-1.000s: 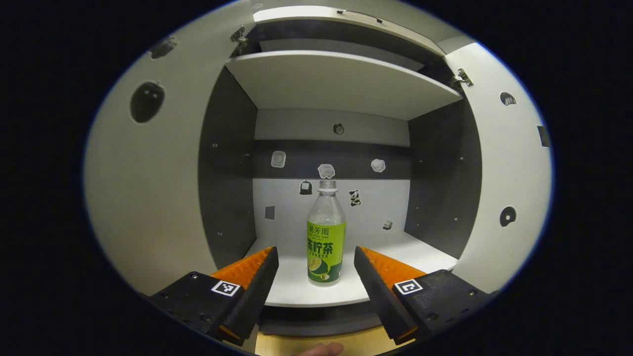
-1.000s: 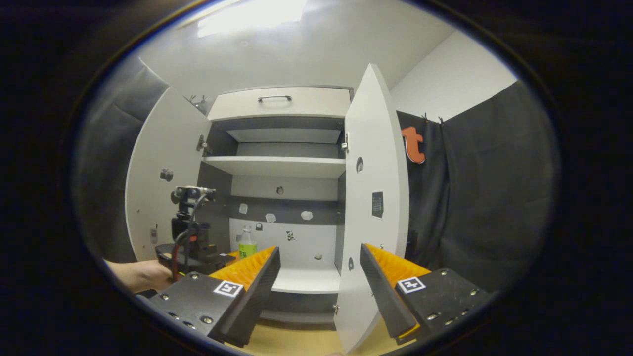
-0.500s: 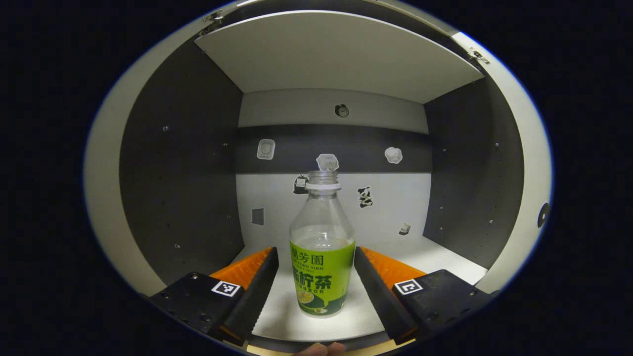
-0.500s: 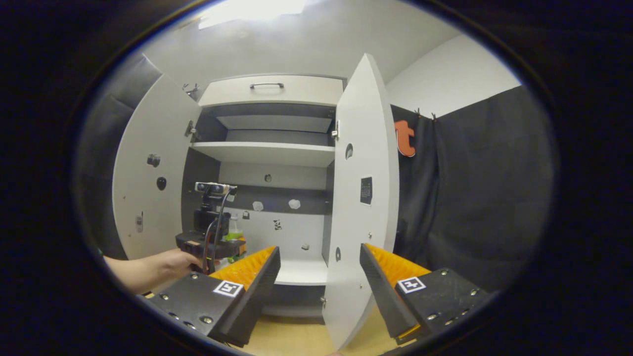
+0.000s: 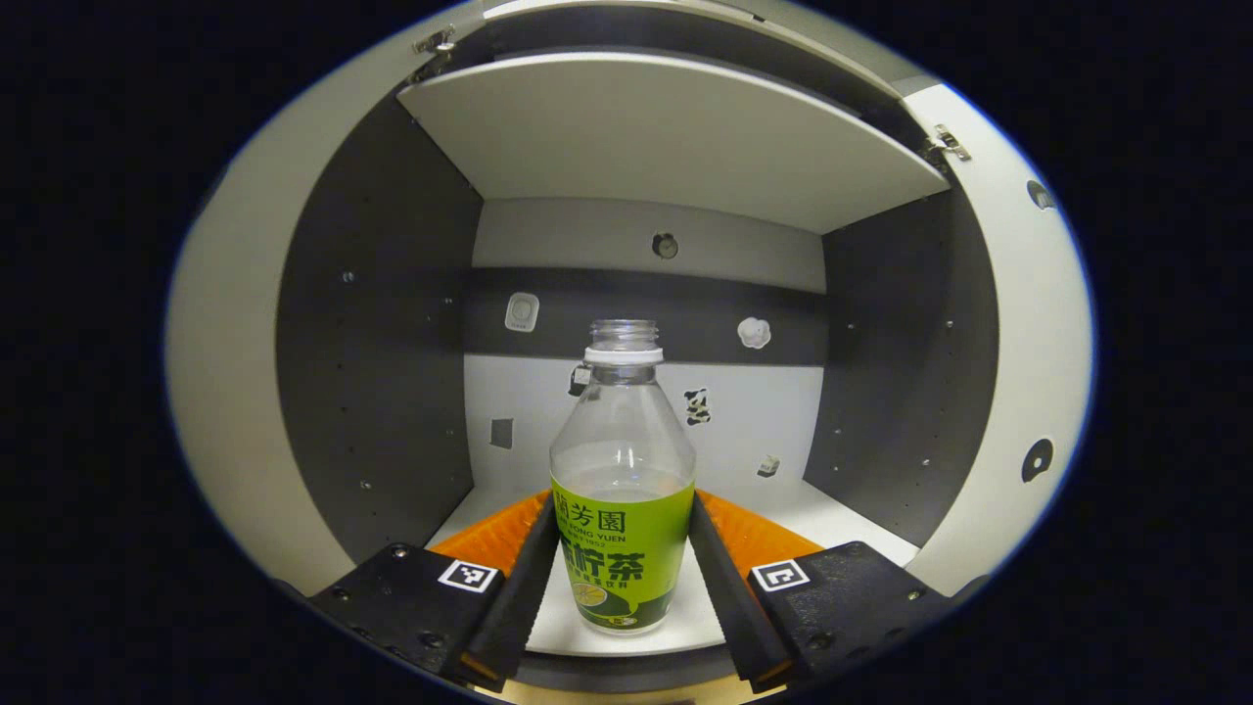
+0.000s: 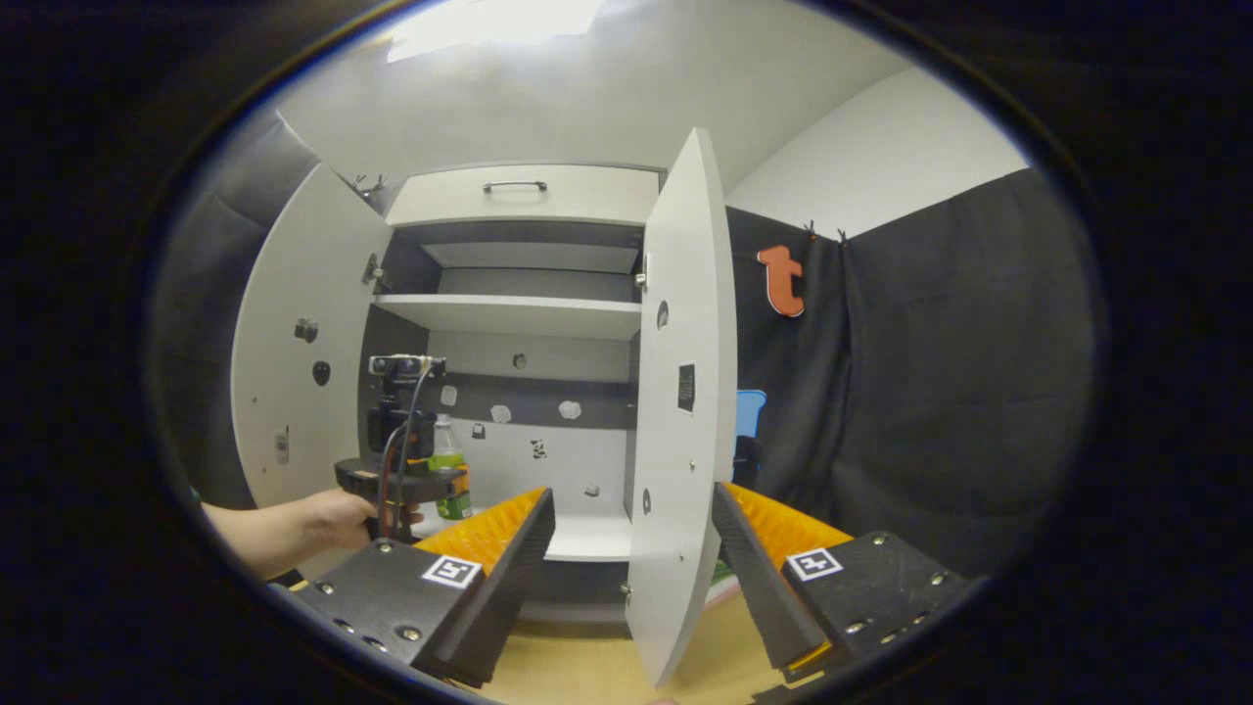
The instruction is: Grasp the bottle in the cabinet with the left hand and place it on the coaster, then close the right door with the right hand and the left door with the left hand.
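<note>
A clear uncapped bottle [image 5: 624, 490] with a green label stands on the cabinet's lower shelf [image 5: 842, 509]. My left gripper [image 5: 622, 509] is shut on it, one finger pressing each side of the label. In the right gripper view the same bottle [image 6: 447, 460] sits between the fingers of the left gripper [image 6: 431, 485], which a hand [image 6: 323, 514] holds inside the cabinet. My right gripper [image 6: 631, 497] hangs open and empty in front of the cabinet, a short way back from the edge of the open right door [image 6: 680, 392]. The left door [image 6: 294, 372] stands wide open.
An upper shelf [image 5: 666, 147] spans the cabinet above the bottle, and small stickers dot the back wall [image 5: 626, 392]. A drawer with a handle [image 6: 514, 186] tops the cabinet. A wooden tabletop [image 6: 578, 676] lies below it. Black cloth [image 6: 930, 392] hangs to the right.
My left gripper moved in around the bottle and its fingers closed onto the label. The right gripper view drifted a little to the right; that gripper stayed open.
</note>
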{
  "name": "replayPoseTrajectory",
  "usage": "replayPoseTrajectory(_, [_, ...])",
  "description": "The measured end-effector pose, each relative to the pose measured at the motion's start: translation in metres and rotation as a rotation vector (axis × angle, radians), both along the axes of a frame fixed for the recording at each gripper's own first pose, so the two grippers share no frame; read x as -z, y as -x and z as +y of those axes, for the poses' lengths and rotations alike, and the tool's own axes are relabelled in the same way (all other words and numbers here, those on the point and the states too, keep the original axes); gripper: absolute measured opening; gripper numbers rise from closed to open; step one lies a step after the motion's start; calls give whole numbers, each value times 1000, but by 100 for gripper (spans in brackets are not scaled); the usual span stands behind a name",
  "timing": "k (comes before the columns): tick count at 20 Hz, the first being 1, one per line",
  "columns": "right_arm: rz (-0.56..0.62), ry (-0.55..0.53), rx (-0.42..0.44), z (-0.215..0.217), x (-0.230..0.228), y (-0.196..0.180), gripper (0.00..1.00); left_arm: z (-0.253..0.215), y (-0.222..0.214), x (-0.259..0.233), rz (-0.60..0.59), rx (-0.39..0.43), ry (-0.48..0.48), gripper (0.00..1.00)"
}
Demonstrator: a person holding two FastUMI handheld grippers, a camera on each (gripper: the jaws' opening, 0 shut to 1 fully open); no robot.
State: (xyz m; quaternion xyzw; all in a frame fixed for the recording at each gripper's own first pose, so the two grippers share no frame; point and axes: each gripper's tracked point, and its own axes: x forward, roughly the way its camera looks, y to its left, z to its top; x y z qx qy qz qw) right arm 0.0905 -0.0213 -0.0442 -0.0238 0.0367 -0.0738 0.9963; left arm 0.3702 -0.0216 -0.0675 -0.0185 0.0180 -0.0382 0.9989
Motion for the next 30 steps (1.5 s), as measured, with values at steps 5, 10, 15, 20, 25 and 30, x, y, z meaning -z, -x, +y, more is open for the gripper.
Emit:
replayPoseTrajectory(5, [-8, -22, -37, 4, -9, 18, 98, 3, 65, -13, -13, 10, -21, 79])
replayPoseTrajectory(10, [-15, -52, -83, 11, -11, 37, 98, 19, 127, -13, -17, -14, -26, 79])
replayPoseTrajectory(15, [-18, -73, -137, 24, -10, 60, 98, 33, 185, -2, -2, -49, -29, 79])
replayPoseTrajectory(20, [26, -92, -175, 35, 3, 68, 98, 47, 243, 29, 34, -78, 0, 79])
replayPoseTrajectory(25, [49, -89, -201, 46, 10, 73, 98, 46, 286, 72, 70, -82, 33, 80])
replayPoseTrajectory(30, [77, -69, -226, 55, 20, 77, 93, 38, 317, 141, 135, -93, 41, 80])
